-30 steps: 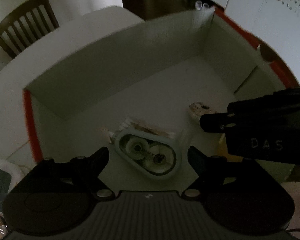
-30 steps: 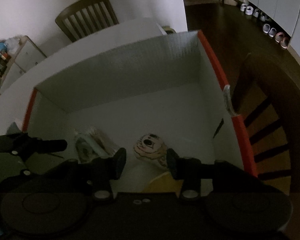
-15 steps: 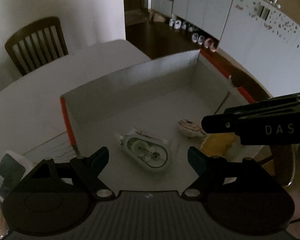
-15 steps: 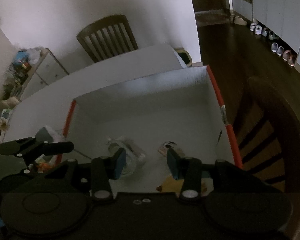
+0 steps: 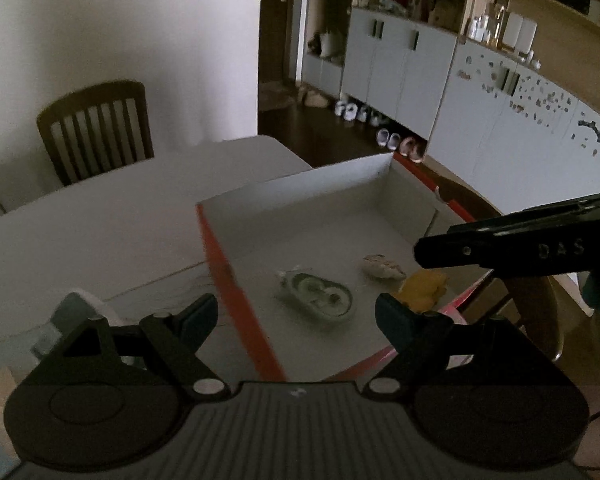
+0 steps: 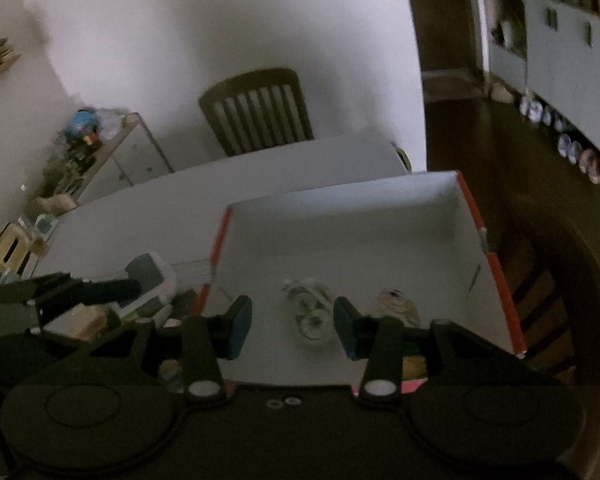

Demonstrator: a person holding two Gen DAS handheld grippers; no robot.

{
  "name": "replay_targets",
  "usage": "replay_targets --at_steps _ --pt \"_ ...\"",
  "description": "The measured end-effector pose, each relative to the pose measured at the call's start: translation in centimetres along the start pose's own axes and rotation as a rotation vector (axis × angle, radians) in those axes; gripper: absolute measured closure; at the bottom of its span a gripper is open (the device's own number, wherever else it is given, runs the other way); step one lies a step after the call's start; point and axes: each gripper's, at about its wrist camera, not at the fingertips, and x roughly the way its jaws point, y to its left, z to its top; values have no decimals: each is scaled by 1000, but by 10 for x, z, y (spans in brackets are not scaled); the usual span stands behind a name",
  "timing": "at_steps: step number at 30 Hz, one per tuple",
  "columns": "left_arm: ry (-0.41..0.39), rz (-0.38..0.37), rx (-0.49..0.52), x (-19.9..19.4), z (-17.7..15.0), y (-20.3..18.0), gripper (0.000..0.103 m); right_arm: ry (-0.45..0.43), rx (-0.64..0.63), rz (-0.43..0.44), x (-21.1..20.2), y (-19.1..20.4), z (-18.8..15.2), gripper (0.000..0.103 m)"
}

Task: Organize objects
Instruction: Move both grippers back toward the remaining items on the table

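Nearest the lens: left gripper, jaws spread wide, nothing between them; right gripper, jaws partly apart, nothing pinched. Just beyond, on a white table: box with red outer walls and white inside. On its floor near the front: tape dispenser, clear oval, lying flat; small patterned item just to its right; yellow item at the front right corner. Left of box: clutter, too blurred to name. Behind table: dark wooden chair against white wall. Farthest: cabinets, shoes along floor.
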Motion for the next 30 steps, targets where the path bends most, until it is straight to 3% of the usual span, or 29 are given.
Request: replay_targets --at_steps 2,8,11,18,30 --pt "-21 7 10 -13 -7 10 17 -25 -34 -9 -5 13 -6 37" --pt "-48 -1 3 -37 -26 42 17 -60 -88 -14 -7 54 -24 35" --pt "-55 -9 -14 -46 -35 59 8 -64 -84 -9 -5 74 -31 32" --pt "-78 -17 -40 -65 -55 99 0 -77 -71 8 2 115 -47 29" --pt "-101 44 -74 -78 -95 167 0 -44 -105 -35 30 174 -69 28"
